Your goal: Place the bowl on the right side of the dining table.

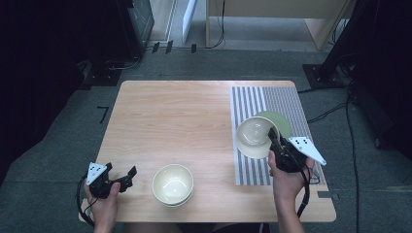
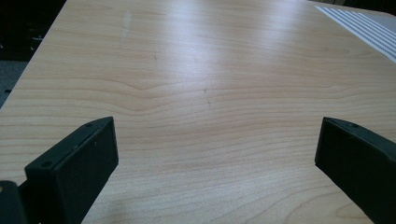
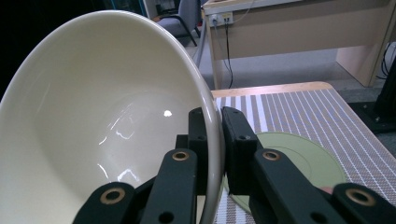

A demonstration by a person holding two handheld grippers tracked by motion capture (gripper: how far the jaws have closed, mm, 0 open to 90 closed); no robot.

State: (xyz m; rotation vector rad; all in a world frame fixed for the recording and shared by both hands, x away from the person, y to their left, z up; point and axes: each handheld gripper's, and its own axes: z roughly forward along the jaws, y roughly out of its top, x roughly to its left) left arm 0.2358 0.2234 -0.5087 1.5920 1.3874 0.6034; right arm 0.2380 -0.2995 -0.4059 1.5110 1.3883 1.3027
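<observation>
Near edge of the table: a stack of cream bowls sits in front of the person, two by the look of the doubled rim, though the count is hard to confirm. Left gripper rests at the near left corner, jaws spread wide with bare wood between them, holding nothing.

Farther right, over the striped mat: right gripper has its jaws pinched tight on the rim of another cream bowl, one jaw inside, one outside. That bowl is tilted, lifted above the mat, just in front of a green plate lying flat on the mat.

Progress, as a judgement: stacking looks partly done. The held bowl is picked up but not yet placed; carrying it to the stack remains.

Count: likely three bowls, one plate, one mat, two grippers.
</observation>
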